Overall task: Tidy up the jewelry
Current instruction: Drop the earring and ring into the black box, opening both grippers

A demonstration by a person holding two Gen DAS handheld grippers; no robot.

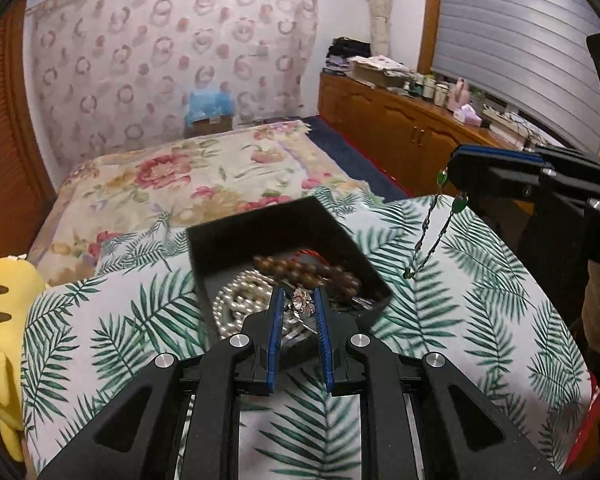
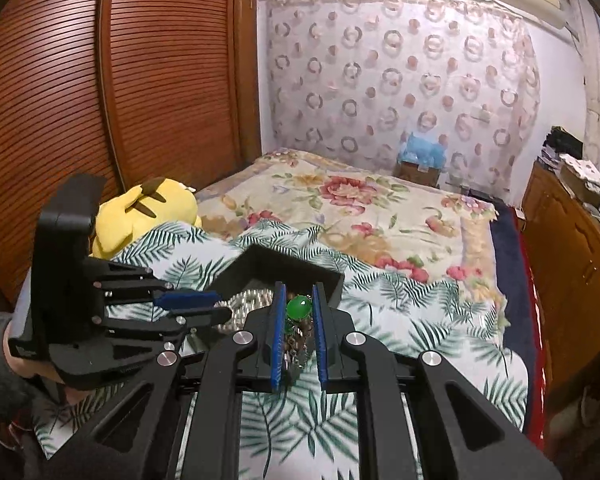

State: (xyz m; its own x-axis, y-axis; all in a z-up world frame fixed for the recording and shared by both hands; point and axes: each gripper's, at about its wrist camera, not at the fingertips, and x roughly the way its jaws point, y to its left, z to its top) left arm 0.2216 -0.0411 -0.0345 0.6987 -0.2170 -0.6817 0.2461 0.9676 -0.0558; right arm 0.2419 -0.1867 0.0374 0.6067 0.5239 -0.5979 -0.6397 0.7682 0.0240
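A black open box (image 1: 260, 220) sits on a palm-leaf cloth (image 1: 112, 320) and holds a white pearl strand (image 1: 230, 304) and a brown bead string (image 1: 300, 270). My left gripper (image 1: 298, 304) is shut on a small silver flower piece (image 1: 302, 304) over the box's near edge. My right gripper (image 1: 454, 172) is at the right, above the cloth, shut on a green-stone chain necklace (image 1: 430, 236) that hangs down beside the box. In the right wrist view the right gripper (image 2: 298, 308) holds the green stone (image 2: 299, 307), and the left gripper (image 2: 220, 306) reaches over the box (image 2: 292, 266).
A yellow plush toy (image 2: 148, 208) lies left of the cloth. A flowered bedspread (image 1: 188, 176) stretches behind the box. A wooden cabinet (image 1: 400, 120) with clutter stands on the right, a slatted wooden wardrobe (image 2: 120, 92) on the left.
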